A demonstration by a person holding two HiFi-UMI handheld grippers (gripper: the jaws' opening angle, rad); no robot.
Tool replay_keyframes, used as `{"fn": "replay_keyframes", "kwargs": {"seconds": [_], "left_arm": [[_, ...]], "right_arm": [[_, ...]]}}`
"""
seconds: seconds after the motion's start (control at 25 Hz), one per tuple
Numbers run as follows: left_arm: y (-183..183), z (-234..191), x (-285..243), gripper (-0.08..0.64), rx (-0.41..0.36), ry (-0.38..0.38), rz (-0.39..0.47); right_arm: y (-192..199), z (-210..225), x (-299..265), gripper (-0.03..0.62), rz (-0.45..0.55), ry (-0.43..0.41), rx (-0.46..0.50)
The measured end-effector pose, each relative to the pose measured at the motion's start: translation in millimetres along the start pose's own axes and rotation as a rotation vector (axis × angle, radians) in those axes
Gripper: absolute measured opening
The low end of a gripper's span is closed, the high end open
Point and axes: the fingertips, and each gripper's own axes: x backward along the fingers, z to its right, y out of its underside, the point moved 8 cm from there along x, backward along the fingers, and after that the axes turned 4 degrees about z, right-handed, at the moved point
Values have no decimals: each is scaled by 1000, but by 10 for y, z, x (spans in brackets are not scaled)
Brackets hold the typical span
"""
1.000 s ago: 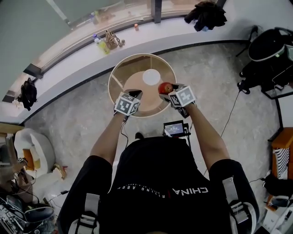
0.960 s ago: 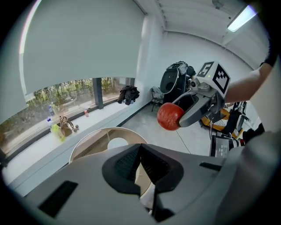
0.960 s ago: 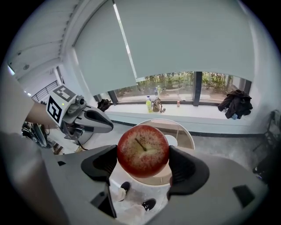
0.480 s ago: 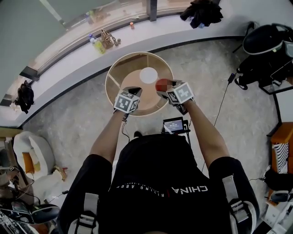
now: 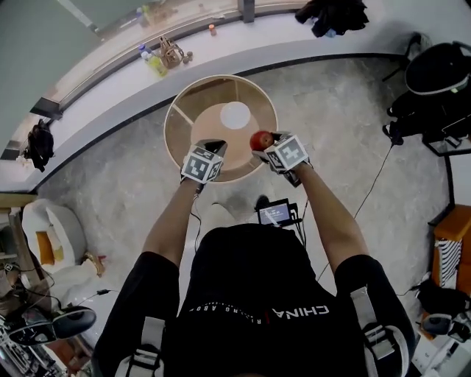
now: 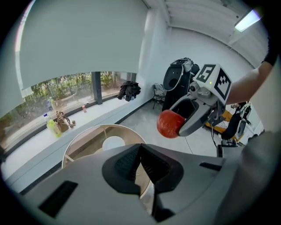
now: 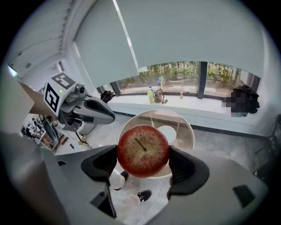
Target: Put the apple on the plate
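Observation:
A red apple (image 7: 143, 150) sits clamped between the jaws of my right gripper (image 7: 143, 159), stem towards the camera. From the head view the apple (image 5: 260, 141) hangs over the near right rim of the round glass-topped table (image 5: 180, 110). A small white plate (image 5: 235, 114) lies near the table's middle, beyond the apple. My left gripper (image 5: 213, 151) hovers over the table's near edge, left of the apple, with its jaws pressed together and nothing in them. In the left gripper view the apple (image 6: 170, 123) and the plate (image 6: 113, 143) both show.
A long white window ledge (image 5: 110, 70) curves behind the table, with bottles (image 5: 151, 62) and small items on it. A dark bag (image 5: 333, 15) lies on the ledge at the right. A black chair (image 5: 441, 81) and cables stand to the right. A small screen (image 5: 274, 213) is on the floor near my feet.
Both grippers and the apple have shifted only slightly in the picture; the whole view has drifted as the head moved. The apple stays in the right gripper.

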Motion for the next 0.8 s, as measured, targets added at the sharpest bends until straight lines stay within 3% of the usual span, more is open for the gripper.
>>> {"fn": "replay_keyframes", "kwargs": {"seconds": [0.16, 0.4, 0.8], "left_arm": [[-1, -56, -460, 18, 57, 1, 10], [228, -705, -1224, 18, 126, -13, -24], [751, -1811, -2393, 18, 202, 9, -24]], "right_arm": [[76, 310, -428, 367, -40, -8, 35], [-91, 710, -1432, 367, -96, 3, 106], [-271, 1457, -3329, 367, -120, 37, 28]]}}
